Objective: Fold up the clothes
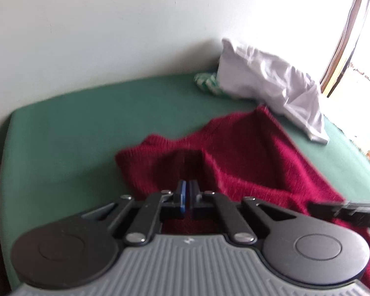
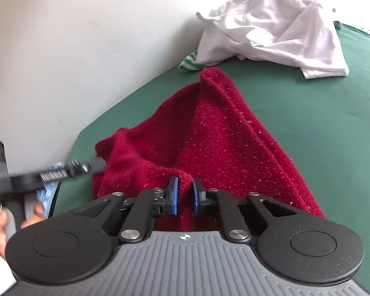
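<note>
Red sweater (image 2: 224, 133) pinched by right fingers (image 2: 173, 197), left fingers (image 1: 183, 197) clenched, grip blurred.

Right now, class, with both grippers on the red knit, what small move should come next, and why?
Probably carry both pinched edges across and lay them flat. The right gripper and the left gripper each clamp the red sweater, which stands bunched in a raised ridge above the green sheet, not yet a flat fold.
</note>
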### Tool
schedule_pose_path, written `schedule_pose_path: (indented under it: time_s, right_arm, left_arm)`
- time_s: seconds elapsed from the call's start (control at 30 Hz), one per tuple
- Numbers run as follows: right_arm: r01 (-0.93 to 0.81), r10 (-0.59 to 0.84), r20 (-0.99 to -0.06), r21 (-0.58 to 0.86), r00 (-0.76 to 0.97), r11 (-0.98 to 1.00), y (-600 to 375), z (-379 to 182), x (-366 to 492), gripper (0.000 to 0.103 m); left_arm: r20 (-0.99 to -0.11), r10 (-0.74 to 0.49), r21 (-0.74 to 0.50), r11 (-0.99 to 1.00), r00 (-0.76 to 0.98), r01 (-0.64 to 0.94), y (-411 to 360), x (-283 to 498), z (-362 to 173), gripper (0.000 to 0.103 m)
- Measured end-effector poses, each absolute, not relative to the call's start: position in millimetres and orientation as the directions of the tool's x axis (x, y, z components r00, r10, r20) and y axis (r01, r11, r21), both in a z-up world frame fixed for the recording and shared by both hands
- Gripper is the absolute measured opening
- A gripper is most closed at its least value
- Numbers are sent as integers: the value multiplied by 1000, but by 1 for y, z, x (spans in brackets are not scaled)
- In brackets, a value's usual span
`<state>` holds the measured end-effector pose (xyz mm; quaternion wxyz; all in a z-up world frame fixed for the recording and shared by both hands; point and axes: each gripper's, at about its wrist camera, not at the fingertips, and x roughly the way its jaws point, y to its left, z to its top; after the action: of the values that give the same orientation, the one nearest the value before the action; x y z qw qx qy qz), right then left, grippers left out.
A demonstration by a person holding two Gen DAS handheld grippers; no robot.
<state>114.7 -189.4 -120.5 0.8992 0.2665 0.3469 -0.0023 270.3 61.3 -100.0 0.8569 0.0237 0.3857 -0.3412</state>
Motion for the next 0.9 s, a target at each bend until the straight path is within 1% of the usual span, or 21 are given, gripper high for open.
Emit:
schedule_pose_path:
  time_s: [0.07,0.1,0.13,0.17,0.2,0.23,0.27,0.3,0.33,0.37,0.43,0.53,0.6,0.63,0.7,0.73,0.83,0.9]
  right_arm:
    - [197,182,-628,484,757,853,-190,-121,114,13]
    - [200,186,-624,495,759,846,-190,-121,114,13]
    - [201,187,-622,499,760,843,-189,-121,114,14]
    - [201,183,-624,493,759,846,-188,-121,114,14]
    - [201,179,-630,484,756,852,-187,-121,115,14]
    - [201,175,-636,474,752,857,-186,-121,115,14]
    - [199,174,-638,469,750,860,-185,-121,116,14]
    - [197,174,-639,465,749,863,-185,-120,117,14]
    - [195,173,-640,463,748,865,-184,-120,117,14]
    - [194,173,-641,460,748,867,-184,-120,117,14]
    - [192,171,-641,456,748,869,-185,-120,117,13]
    - [191,164,-636,450,754,872,-186,-120,115,12]
    - [191,158,-632,448,759,873,-186,-121,114,12]
    - [193,157,-629,451,761,872,-185,-122,115,12]
    - [193,159,-626,456,764,869,-184,-125,116,11]
    - [192,157,-625,454,764,870,-184,-125,117,9]
    - [191,165,-625,461,763,867,-187,-124,117,10]
    - [184,189,-627,481,755,857,-191,-123,117,13]
  left_arm:
    - [-684,-587,-262,751,433,606,58,274,-99,4]
    - [-691,-587,-259,746,422,613,53,273,-101,6]
    - [-700,-578,-239,743,419,625,45,271,-103,16]
    - [-704,-566,-215,745,428,631,37,269,-104,30]
    - [-706,-551,-188,752,446,631,29,267,-105,36]
    - [-708,-543,-182,759,452,626,22,266,-107,48]
    - [-711,-541,-192,765,450,615,16,268,-108,53]
    - [-721,-531,-200,774,444,601,8,270,-112,50]
    - [-734,-516,-199,784,440,588,2,271,-115,35]
    - [-745,-501,-191,793,441,578,-1,272,-117,2]
    - [-749,-485,-190,810,452,555,-4,273,-119,1]
    - [-682,-506,-254,841,528,478,23,274,-104,1]
    - [-663,-510,-297,851,547,433,41,277,-100,1]
    - [-671,-504,-292,854,544,430,44,277,-103,1]
    - [-703,-449,-190,866,552,462,35,273,-112,2]
    - [-705,-432,-152,867,563,475,34,270,-114,3]
    - [-693,-451,-202,870,562,450,47,270,-112,3]
    - [-681,-470,-239,868,562,436,55,270,-108,3]
